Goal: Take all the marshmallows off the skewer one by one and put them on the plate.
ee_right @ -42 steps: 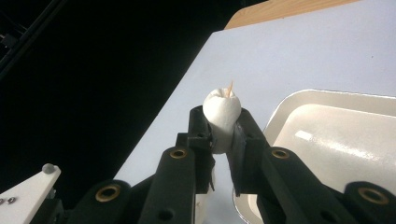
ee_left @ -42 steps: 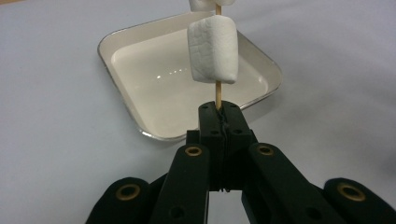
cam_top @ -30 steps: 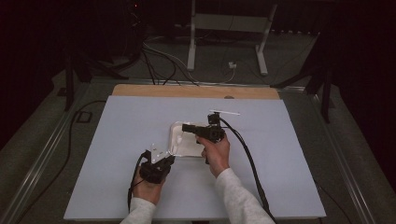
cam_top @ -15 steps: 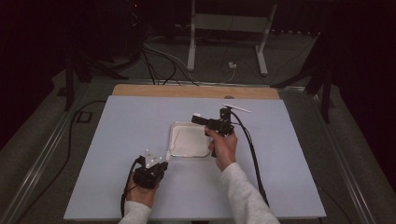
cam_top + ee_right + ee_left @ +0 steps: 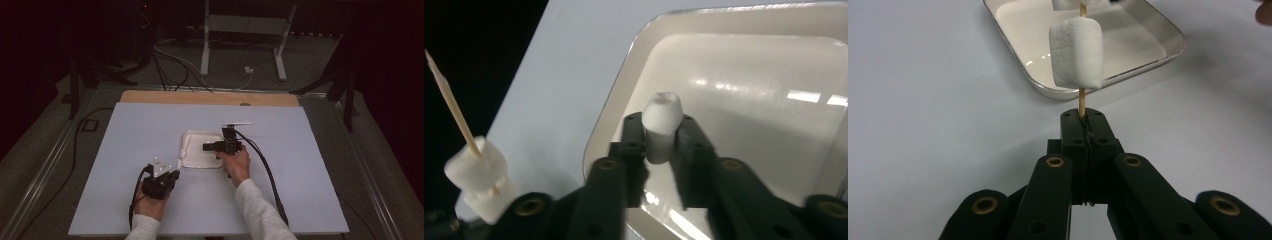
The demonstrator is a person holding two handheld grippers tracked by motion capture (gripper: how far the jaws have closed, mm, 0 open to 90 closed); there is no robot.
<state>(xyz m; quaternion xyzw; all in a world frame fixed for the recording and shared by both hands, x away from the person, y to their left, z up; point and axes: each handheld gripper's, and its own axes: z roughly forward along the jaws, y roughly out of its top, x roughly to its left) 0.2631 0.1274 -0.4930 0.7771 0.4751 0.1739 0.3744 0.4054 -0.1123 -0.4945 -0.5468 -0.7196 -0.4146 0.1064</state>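
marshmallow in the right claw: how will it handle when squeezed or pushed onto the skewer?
Probably soft: the marshmallow looks pinched narrower between the right claw pads. Likely very light, puffy like those on the skewer. Its short cylinder shape may roll if dropped in the glossy tray.

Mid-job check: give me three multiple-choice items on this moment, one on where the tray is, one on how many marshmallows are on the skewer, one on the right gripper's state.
1. Where is the tray?
A. on the floor
B. on the table, between the grippers
C. on the wooden strip

2. How many marshmallows are on the skewer?
A. none
B. two
C. five

3. What is the right gripper doing?
A. gripping a marshmallow over the tray
B. holding the skewer
C. lying on the table, empty

Answers: 1 B, the high view shows the tray mid-table, between the hands. 2 B, the right gripper view shows two stacked on the stick held by the left gripper. 3 A, its jaws, which have just opened a little, have the marshmallow between them.
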